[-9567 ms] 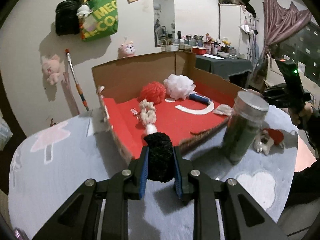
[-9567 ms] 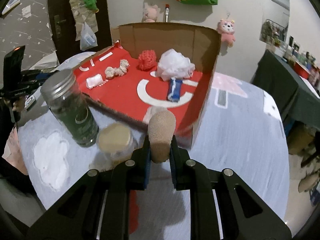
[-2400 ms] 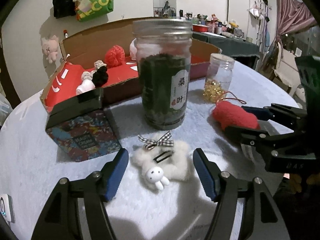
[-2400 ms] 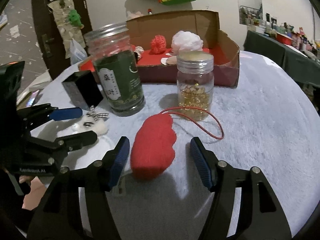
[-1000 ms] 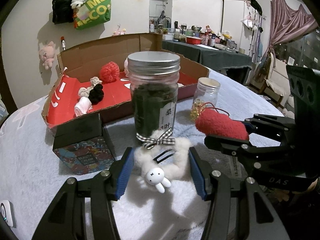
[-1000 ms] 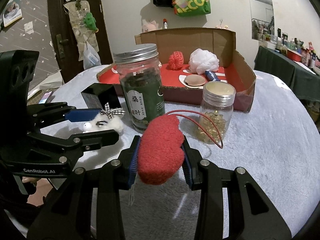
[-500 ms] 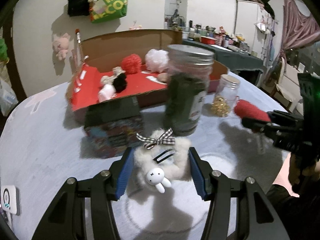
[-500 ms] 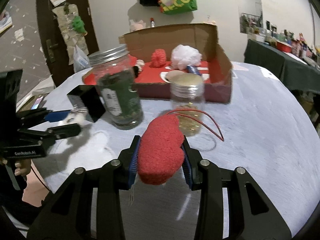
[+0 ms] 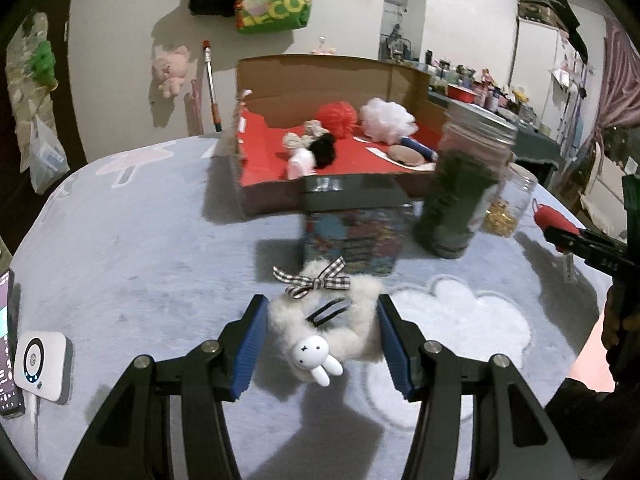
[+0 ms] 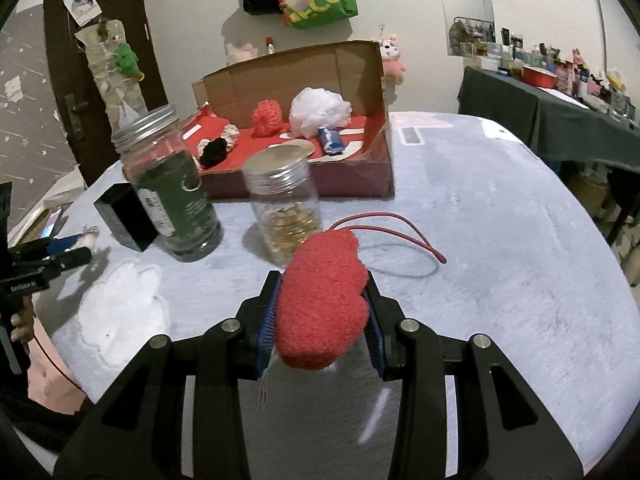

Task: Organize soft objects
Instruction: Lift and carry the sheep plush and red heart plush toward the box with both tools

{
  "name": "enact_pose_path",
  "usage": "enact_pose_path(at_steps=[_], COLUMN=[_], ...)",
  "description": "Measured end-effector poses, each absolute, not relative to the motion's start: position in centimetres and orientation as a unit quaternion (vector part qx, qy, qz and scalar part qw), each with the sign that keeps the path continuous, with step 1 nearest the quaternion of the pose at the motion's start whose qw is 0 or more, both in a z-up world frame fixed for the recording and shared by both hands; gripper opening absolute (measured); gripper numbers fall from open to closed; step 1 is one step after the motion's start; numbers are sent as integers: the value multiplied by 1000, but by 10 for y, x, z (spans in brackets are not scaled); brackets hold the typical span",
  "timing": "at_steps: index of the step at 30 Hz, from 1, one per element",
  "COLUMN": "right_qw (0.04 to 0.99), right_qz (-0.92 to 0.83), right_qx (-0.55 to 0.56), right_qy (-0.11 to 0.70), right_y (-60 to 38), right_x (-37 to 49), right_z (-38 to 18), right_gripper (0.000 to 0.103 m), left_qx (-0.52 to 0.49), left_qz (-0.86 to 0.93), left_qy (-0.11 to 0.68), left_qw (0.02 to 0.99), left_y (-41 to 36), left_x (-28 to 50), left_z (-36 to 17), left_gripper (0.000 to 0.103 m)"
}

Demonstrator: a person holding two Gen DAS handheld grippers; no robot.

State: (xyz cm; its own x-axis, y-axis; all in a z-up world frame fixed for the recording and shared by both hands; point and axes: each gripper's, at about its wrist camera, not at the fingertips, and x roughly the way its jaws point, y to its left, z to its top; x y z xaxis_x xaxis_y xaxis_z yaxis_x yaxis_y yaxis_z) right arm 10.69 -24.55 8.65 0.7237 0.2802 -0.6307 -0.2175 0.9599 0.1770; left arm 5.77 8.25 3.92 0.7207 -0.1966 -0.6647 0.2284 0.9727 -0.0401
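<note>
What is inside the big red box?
In the red box lie a red pouf, a white pouf, a black fluffy thing, a tan round pad and a blue item. The jars hide part of its floor.

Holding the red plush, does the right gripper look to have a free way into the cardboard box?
Probably yes. The right gripper, shut on the red plush, faces the small jar between it and the cardboard box, but the table right of that jar is bare.
</note>
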Motion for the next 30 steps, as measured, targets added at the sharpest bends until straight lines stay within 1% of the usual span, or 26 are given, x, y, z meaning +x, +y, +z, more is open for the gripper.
enact_pose_path(at_steps=[7, 19, 30], right_qw=[934, 941, 936], right_qz=[128, 124, 155], right_qx=[15, -69, -112], right_qy=[333, 306, 294], right_y=[-253, -254, -242], right_x=[118, 139, 162], right_z=[93, 105, 119], right_gripper=[36, 36, 36], left_qx=[20, 65, 82], left_qz=[-121, -140, -184], left_qy=[348, 340, 328], left_qw=[930, 927, 923], left_y=[103, 116, 116], left_x=[73, 103, 135], left_z=[41, 44, 67], left_gripper=[57, 57, 56])
